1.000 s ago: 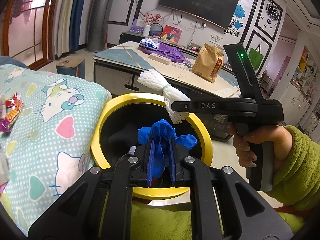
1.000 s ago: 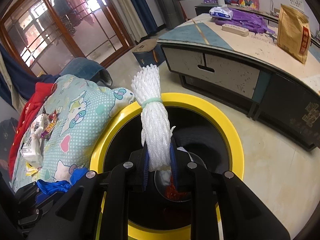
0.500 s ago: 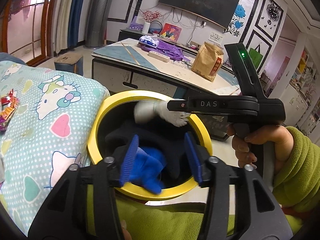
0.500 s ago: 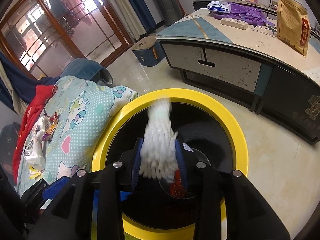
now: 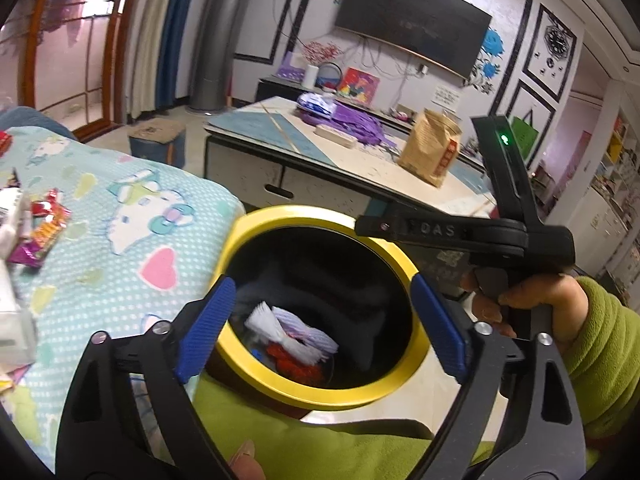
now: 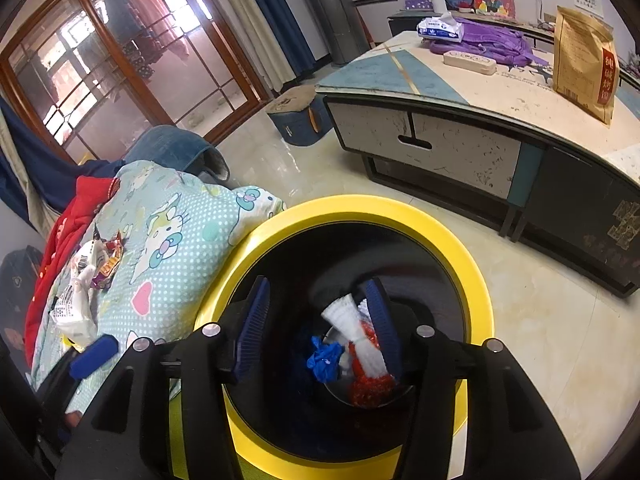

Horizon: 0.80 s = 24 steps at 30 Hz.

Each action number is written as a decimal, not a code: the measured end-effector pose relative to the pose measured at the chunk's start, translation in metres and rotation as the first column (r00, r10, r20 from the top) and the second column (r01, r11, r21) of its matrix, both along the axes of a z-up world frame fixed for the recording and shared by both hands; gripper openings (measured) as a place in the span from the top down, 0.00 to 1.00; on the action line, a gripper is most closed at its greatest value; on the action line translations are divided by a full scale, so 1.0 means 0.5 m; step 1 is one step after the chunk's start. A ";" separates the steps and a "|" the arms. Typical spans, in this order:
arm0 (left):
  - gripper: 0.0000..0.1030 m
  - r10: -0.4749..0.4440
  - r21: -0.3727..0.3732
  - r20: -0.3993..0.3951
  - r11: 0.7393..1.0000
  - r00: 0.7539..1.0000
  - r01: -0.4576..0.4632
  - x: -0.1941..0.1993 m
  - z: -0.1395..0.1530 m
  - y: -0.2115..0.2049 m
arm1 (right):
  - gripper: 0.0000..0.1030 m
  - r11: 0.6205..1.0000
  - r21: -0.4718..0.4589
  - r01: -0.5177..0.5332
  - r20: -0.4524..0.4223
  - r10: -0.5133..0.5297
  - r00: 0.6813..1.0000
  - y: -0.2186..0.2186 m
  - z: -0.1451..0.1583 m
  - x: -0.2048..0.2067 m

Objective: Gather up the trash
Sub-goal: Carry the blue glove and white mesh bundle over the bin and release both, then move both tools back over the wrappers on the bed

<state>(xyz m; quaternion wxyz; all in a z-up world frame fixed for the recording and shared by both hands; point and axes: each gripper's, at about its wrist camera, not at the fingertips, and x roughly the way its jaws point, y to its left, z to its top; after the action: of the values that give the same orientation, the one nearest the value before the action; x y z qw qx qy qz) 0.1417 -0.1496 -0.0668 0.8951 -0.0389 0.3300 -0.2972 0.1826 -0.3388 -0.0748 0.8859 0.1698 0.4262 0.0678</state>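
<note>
A round bin with a yellow rim (image 5: 240, 240) (image 6: 360, 208) stands on the floor right under both grippers. At its bottom lie a white foam net (image 5: 288, 332) (image 6: 356, 340), a crumpled blue glove (image 6: 324, 358) and a red net (image 6: 370, 388). My left gripper (image 5: 322, 326) hangs over the bin's near edge, its jaws opening wide with nothing between them. My right gripper (image 6: 318, 328) points down into the bin with its jaws opening too, and the trash lies far below them. In the left wrist view the right gripper's black body (image 5: 460, 232) reaches over the bin's far rim.
A cartoon-cat blanket (image 5: 132, 240) (image 6: 180, 248) touches the bin's left side and carries snack wrappers (image 5: 40, 224) (image 6: 92, 276). Behind the bin stands a low table (image 6: 480, 92) with a brown paper bag (image 6: 584, 40). A small blue stool (image 6: 296, 116) sits on the floor.
Both grippers have opened. The left one let go of the blue glove and the right one let go of the white foam net. Both pieces dropped to the bottom of the bin.
</note>
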 end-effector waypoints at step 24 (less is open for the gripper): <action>0.11 0.344 0.005 0.171 0.937 0.923 -0.350 -0.029 0.098 0.170 | 0.31 0.994 -0.059 -0.087 0.179 0.097 0.979 0.102 0.096 -0.043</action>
<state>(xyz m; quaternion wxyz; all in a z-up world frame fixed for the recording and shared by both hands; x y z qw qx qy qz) 0.1271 -0.0648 -0.0179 0.9586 -0.0559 0.2468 -0.1304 0.1611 -0.2877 -0.0268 0.9211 0.1206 0.3525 0.1132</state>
